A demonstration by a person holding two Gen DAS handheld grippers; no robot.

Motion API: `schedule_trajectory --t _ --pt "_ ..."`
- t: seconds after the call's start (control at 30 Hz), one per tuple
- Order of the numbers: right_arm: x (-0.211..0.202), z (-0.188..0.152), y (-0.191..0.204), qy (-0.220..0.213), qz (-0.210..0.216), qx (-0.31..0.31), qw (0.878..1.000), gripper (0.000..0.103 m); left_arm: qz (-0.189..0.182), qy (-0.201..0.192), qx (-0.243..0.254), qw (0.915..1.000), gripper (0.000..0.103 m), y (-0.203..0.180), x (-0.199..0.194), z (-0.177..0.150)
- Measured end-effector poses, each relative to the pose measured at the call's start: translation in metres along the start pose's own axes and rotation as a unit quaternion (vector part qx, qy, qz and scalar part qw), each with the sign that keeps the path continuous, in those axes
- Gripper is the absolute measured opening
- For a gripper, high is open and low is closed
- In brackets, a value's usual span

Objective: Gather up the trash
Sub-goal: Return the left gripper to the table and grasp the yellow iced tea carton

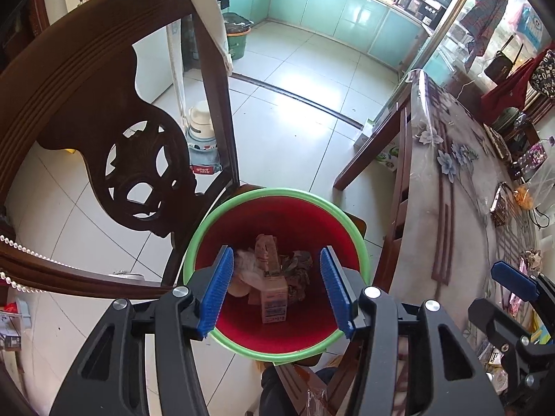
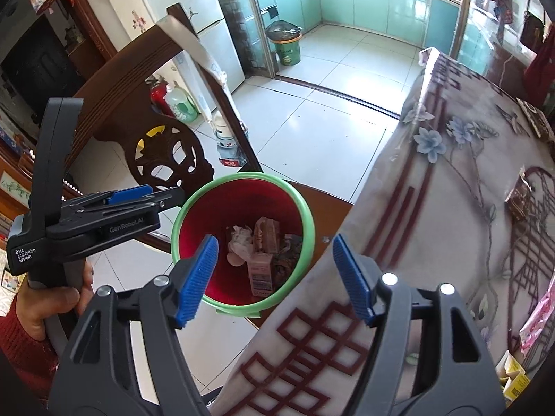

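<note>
Bin: we saw the red bin with the green rim [image 1: 277, 194] standing on a chair seat beside the surface [image 1: 451, 187], directly below the left hand-held gripper [image 1: 274, 289].
Trash already in: a small drink carton [image 1: 274, 303] lay in the bottom, with crumpled white tissue [image 1: 244, 267] on one side and a dark crumpled wrapper [image 1: 298, 270] on the other.
Left hand-held gripper: its jaws stood about half apart over the bin mouth, with nothing between the blue pads; we judged that it had let its piece go.
Right hand-held gripper: in its own view the right hand-held gripper [image 2: 275, 279] was also parted to a middling width and empty, hanging over the edge of the surface with the bin just beyond.
Trash left: small wrappers [image 1: 501, 204] and bits of packaging lay further along the flowered cover of the surface; we could not tell exactly what each was.
How it will handle: we judged all of this to be light. The tissue and wrappers were soft and would crush flat, so a narrow pinch would do. Foil or plastic film could slip from the ribbed pads or cling to them on release.
Where to take hold: we would pinch a wrapper at a raised fold or crumpled edge, not flat against the cover, which looked glossy and loose enough to be pulled up with it.
Carton-like pieces: we would grip across the narrow sides, gently, since thin card dents.
</note>
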State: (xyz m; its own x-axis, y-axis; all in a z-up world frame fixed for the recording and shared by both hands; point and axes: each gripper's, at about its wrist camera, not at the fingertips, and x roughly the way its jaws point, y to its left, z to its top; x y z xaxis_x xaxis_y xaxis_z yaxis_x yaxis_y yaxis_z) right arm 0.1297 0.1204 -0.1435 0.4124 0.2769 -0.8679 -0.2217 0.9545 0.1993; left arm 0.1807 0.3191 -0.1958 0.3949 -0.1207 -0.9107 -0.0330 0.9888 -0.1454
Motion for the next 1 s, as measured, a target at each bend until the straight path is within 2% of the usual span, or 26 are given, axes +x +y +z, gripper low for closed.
schedule_trajectory --t 0.2,0.37,0.53,0.77,0.87,1.0 --pt "-0.020 -0.013 -0.028 -0.007 -0.020 0.023 1.000 0.071 -0.006 0.003 0.014 0.9999 0.050 -0.017 -0.001 -0.003" --pt "-0.041 -0.036 -0.065 -0.007 -0.056 0.048 0.997 0.074 -0.014 0.006 0.028 0.9995 0.050 -0.041 -0.001 -0.010" --pt "-0.063 -0.071 -0.114 -0.001 -0.102 0.077 0.992 0.076 -0.021 0.010 0.054 0.9983 0.051 -0.078 -0.003 -0.019" --pt "-0.094 -0.119 -0.191 0.006 -0.129 0.140 0.982 0.076 -0.025 0.009 0.075 0.9969 0.051 -0.140 -0.010 -0.035" --pt "-0.112 -0.136 -0.218 0.010 -0.132 0.133 0.982 0.081 -0.028 0.012 0.083 0.9961 0.051 -0.170 -0.013 -0.046" --pt "-0.132 -0.161 -0.254 0.036 -0.140 0.077 0.987 0.082 -0.045 0.017 0.100 0.9938 0.052 -0.216 -0.017 -0.065"
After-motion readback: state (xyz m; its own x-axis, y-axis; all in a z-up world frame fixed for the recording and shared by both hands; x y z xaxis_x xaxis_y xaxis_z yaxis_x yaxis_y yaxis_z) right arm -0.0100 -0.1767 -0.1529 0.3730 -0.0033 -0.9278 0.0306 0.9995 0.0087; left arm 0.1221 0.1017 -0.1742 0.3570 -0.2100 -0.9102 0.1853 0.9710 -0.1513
